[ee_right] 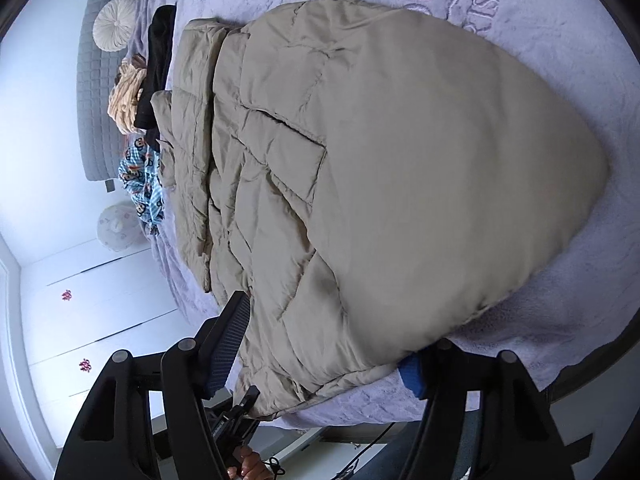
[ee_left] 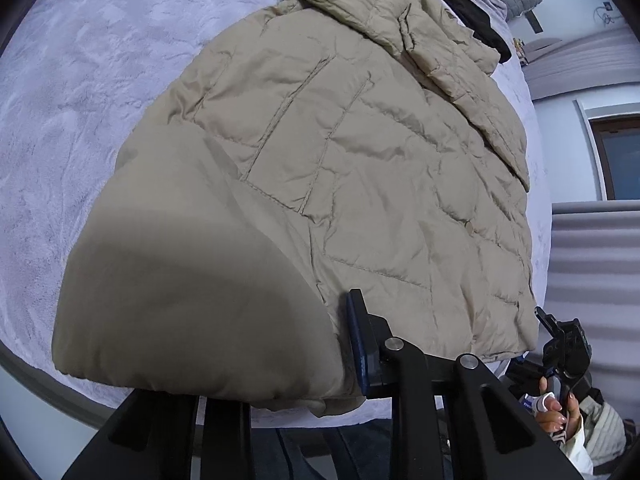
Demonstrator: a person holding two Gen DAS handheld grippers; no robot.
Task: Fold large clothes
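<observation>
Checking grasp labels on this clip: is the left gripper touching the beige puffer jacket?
Touching. In the left wrist view the jacket hem bulges between the left gripper fingers, draping over the left one and pressing the blue pad.

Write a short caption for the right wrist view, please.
Right gripper open around the near edge of a beige puffer jacket on a lilac blanket.

We see a bed with a lilac blanket (ee_right: pixel 560 60) bearing raised letters. By the grey headboard (ee_right: pixel 94 80) lie a round cushion (ee_right: pixel 116 22), a black garment (ee_right: pixel 158 64), a tan bundle (ee_right: pixel 126 100) and a blue printed cloth (ee_right: pixel 140 180). A window (ee_left: pixel 620 160) shows at right.
</observation>
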